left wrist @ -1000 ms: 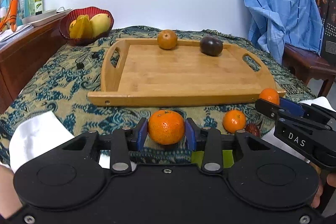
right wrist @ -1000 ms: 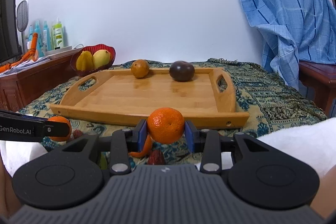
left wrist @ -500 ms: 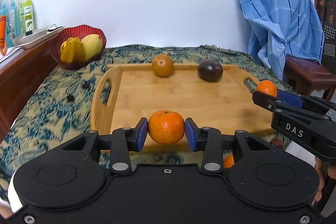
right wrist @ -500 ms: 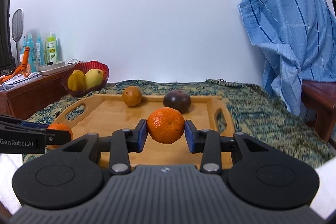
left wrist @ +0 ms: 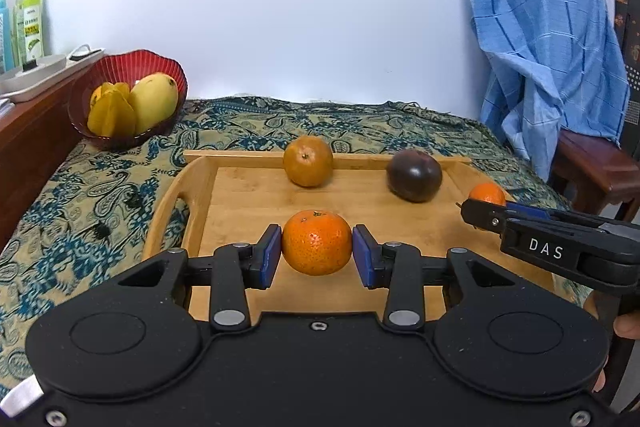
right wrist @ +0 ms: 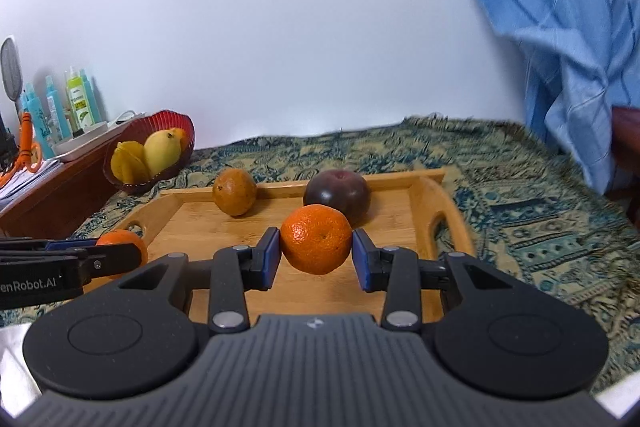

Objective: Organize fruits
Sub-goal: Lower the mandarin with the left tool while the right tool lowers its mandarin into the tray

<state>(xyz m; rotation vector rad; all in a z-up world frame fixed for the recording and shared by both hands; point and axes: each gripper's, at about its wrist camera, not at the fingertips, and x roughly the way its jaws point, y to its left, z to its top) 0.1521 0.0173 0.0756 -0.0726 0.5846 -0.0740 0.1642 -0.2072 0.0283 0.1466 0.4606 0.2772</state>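
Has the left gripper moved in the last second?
Yes. The left gripper, shut on a mandarin, has moved forward: it was short of the wooden tray's near edge, and is now over its floor.

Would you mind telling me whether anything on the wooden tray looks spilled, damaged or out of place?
Nothing stands out. The wooden tray is clean, holding a dull orange and a dark passion fruit near its far edge. Each gripper holds an intact tangerine above it.

Both my wrist cameras look forward along my fingers, low and close over the tray [left wrist: 200,179], facing the far wall, the left one from the tray's left, the right one from its right, sharing tray and bowl [right wrist: 176,125].
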